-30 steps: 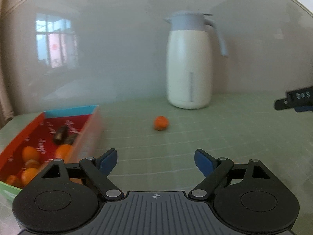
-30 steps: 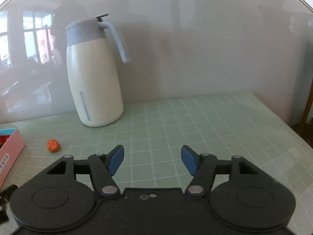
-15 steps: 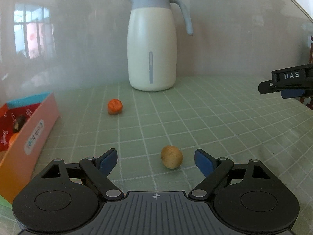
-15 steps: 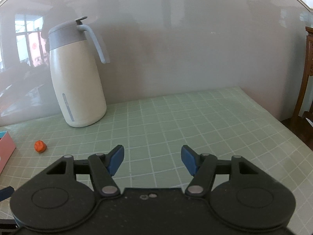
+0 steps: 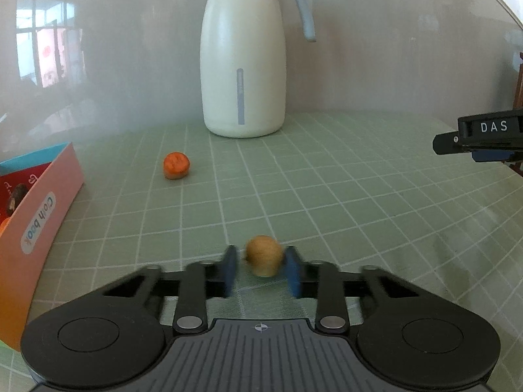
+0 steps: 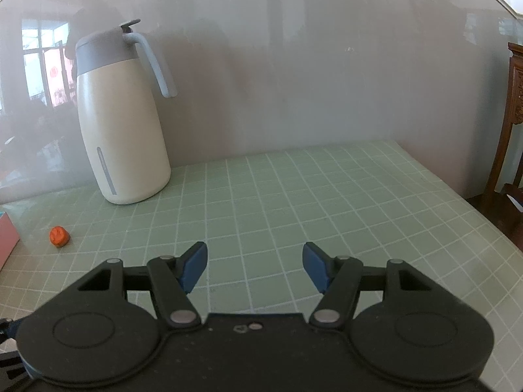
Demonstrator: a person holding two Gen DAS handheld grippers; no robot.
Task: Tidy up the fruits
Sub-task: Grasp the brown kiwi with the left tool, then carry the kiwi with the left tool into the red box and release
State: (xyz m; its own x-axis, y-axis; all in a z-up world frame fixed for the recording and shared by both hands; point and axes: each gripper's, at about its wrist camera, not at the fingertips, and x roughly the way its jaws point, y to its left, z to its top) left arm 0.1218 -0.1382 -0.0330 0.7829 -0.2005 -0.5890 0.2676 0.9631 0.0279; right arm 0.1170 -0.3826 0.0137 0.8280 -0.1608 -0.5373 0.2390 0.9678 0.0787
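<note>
covering the whole work area, a pale green tablecloth with a white grid runs back to a glossy grey wall. standing upright at the rear, a tall cream-coloured thermos jug with a grey lid and handle is the largest thing on it. at the left edge of the left wrist view sits an open pink-and-red cardboard box, with orange fruit just showing at its inner edge. the left gripper, black with blue pads, has just been closing its jaws, and they look motion-blurred; a small round tan-brown fruit lies on the cloth between the pads, the right pad touching or almost touching it and a narrow gap showing on the left, so a firm clamp cannot be confirmed. the right gripper is released, jaws well apart over bare cloth with nothing between them; its tip also shows at the right edge of the left wrist view. smallest, a little orange fruit rests on the cloth between the box and the jug, well apart from both grippers.
</note>
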